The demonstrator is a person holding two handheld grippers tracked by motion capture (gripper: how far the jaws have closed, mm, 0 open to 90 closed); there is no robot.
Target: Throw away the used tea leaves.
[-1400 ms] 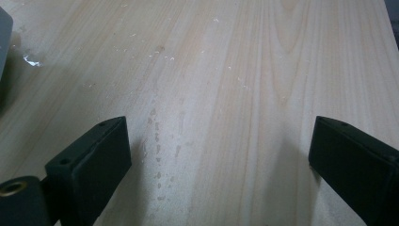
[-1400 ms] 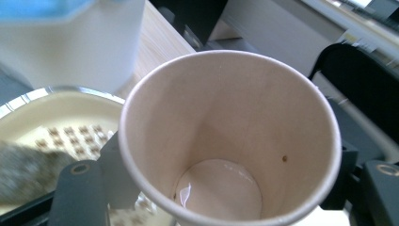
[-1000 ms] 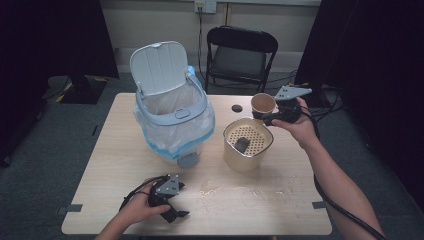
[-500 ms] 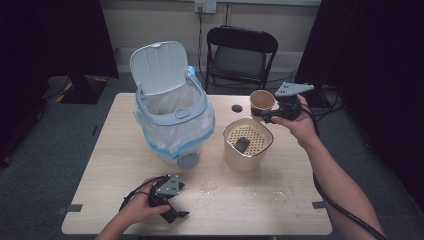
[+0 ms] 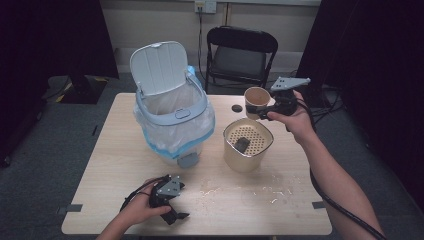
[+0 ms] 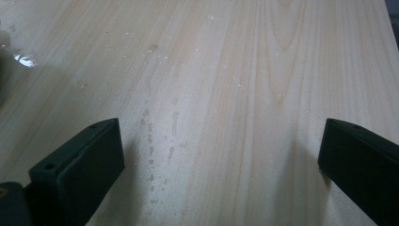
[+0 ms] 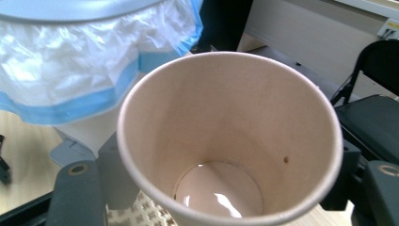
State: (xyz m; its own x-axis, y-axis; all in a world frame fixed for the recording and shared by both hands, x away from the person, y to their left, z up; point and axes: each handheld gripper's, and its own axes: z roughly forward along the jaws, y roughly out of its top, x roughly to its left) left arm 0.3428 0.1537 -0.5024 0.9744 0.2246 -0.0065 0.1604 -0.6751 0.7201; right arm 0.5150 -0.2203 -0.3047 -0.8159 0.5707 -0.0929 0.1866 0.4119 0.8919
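Observation:
A brown paper cup (image 5: 256, 100) hangs upright above the table's far right, and my right gripper (image 5: 270, 107) is shut on its side. In the right gripper view the cup (image 7: 235, 117) sits between the two jaws of my right gripper (image 7: 230, 197), with a little pale liquid at its bottom. Below it stands a beige tub with a perforated insert (image 5: 248, 145) that holds a dark lump. My left gripper (image 5: 176, 216) rests near the table's front left. Its jaws have just been opening; my left gripper (image 6: 221, 155) now stands wide over bare wood with nothing between them.
A white bin (image 5: 172, 120) with a blue-edged liner and raised lid stands at the table's middle left. A small black disc (image 5: 236, 108) lies behind the tub. Wet specks (image 5: 240, 190) dot the wooden table (image 5: 300, 210). A black folding chair (image 5: 240, 55) stands beyond the far edge.
My right gripper has lifted the cup slightly and carried it a little to the left. The left hand has stayed where it was.

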